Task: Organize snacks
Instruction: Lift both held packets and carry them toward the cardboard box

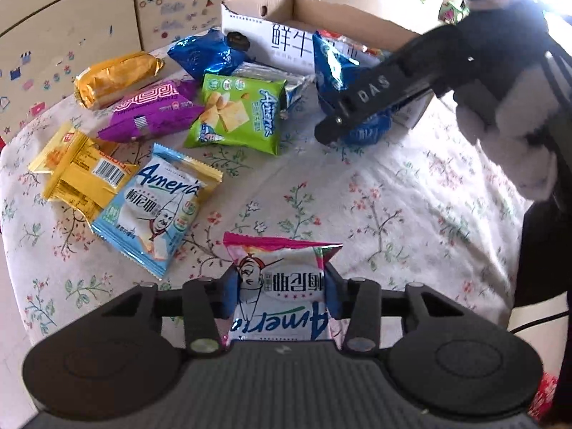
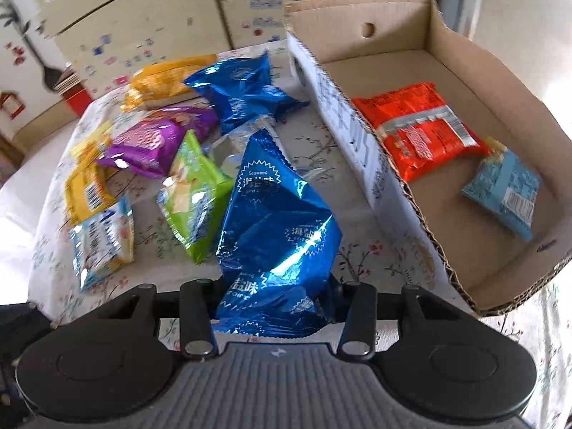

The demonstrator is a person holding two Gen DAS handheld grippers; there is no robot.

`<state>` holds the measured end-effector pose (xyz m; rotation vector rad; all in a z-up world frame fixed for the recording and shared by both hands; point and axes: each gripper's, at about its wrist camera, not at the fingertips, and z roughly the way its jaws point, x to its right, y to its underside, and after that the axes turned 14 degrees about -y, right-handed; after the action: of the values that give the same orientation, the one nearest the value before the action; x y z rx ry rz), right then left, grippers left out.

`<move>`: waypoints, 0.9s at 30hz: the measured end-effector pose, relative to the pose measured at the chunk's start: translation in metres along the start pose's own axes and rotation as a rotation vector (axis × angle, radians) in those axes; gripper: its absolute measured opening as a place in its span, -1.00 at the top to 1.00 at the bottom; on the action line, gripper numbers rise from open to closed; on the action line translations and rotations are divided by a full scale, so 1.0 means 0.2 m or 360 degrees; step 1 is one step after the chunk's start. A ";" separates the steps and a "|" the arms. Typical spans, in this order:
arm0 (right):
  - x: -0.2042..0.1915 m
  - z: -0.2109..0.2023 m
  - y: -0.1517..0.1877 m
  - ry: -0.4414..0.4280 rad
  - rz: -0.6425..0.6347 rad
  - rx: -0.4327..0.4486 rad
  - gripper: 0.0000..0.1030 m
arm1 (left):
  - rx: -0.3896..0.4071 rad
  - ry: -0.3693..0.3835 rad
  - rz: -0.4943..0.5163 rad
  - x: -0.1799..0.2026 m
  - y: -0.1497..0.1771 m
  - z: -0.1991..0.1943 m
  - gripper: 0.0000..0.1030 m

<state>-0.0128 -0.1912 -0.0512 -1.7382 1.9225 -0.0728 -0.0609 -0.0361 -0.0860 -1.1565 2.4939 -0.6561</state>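
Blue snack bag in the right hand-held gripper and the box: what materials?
Blue snack bag: likely metallised plastic film, glossy; sharp glints and hard creases. Box: corrugated cardboard, matte brown inside; fluting shows along its cut edge.

The blue packet (image 2: 275, 228) in the right claw (image 2: 275, 307) is glossy, crinkled foil that throws bright glints, and the purple packet (image 2: 157, 139) and gold packet (image 1: 114, 78) shine the same way. The pink-and-white packet (image 1: 282, 286) in the left claw (image 1: 282, 296) is smooth plastic film with a softer sheen. The box (image 2: 422, 221) is matt corrugated cardboard with a rough cut edge, the table (image 1: 393, 214) wears a soft flowered cloth, and both claws are matt black plastic.
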 end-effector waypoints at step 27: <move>-0.20 -0.15 0.07 0.0024 -0.0592 0.0093 0.10 | 0.0133 -0.0412 -0.0341 -0.11 -0.24 -0.07 0.16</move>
<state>-0.0377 -0.1605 -0.0171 -2.0373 1.5675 -0.2746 -0.0224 -0.0429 -0.0472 -1.3925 2.1290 -0.6144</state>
